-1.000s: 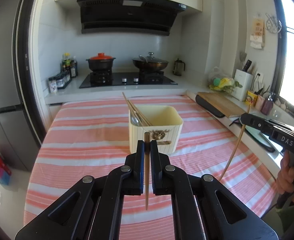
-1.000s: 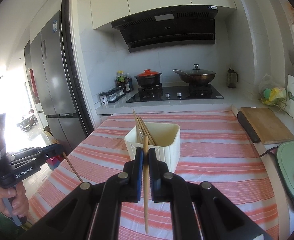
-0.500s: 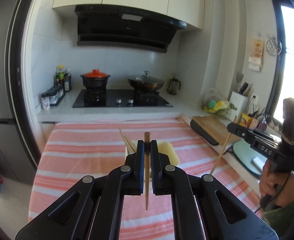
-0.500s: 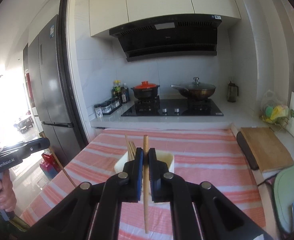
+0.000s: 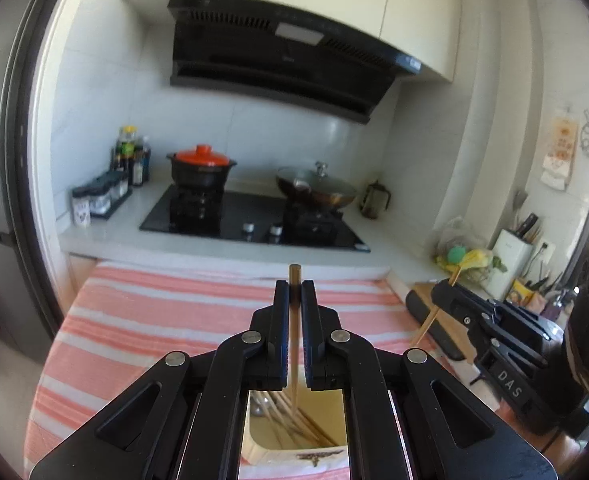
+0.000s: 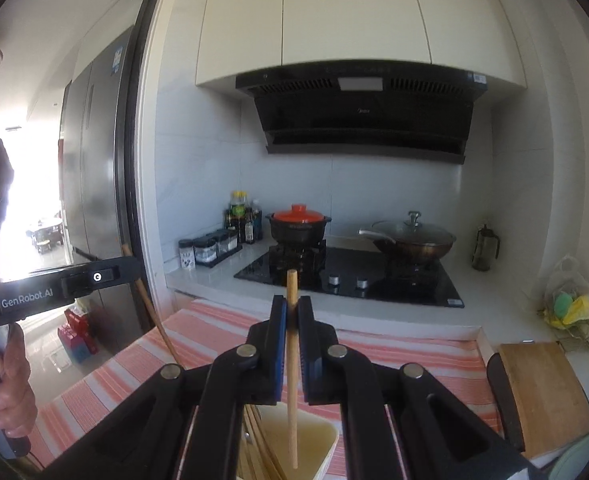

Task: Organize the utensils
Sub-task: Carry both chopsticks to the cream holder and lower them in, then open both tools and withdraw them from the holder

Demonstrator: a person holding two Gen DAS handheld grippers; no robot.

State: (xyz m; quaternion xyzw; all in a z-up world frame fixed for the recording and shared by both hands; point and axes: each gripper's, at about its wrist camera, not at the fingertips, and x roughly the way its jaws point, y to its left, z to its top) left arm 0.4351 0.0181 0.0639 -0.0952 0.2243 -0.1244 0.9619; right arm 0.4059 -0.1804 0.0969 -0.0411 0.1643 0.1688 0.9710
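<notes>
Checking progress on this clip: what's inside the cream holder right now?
Inside the holder: several chopsticks leaning together and a metal spoon. The grippers cover its sides and bottom, so a full count isn't possible.

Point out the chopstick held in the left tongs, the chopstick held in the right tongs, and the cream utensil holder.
left chopstick (image 5: 294, 344), left wrist view, mid shaft.
right chopstick (image 6: 292, 380), right wrist view, mid shaft.
utensil holder (image 6: 318, 438), right wrist view, inner wall.

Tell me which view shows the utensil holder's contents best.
Left wrist view: the cream utensil holder sits under the left gripper, chopsticks and a spoon visible inside. The right wrist view shows its rim and fewer chopsticks.
</notes>
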